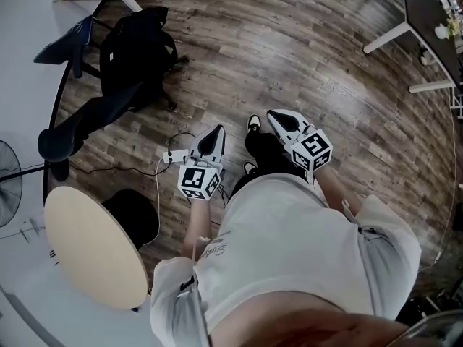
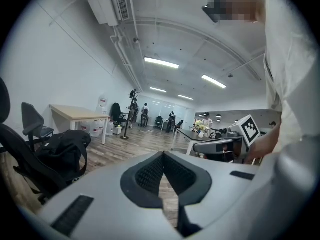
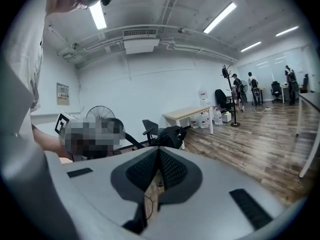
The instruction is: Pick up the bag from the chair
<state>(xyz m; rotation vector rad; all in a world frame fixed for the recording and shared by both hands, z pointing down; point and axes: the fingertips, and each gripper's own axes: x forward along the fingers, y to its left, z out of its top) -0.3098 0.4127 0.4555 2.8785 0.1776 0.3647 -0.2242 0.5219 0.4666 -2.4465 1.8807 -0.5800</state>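
A slumped black fabric bag [image 1: 134,49] sits on the seat of the black swivel office chair [image 1: 69,132]; what it contains is hidden. Well apart from that chair, the left gripper [image 1: 218,131] and right gripper [image 1: 275,116] are each clenched, their 2 jaws meeting at the tips and grasping nothing.
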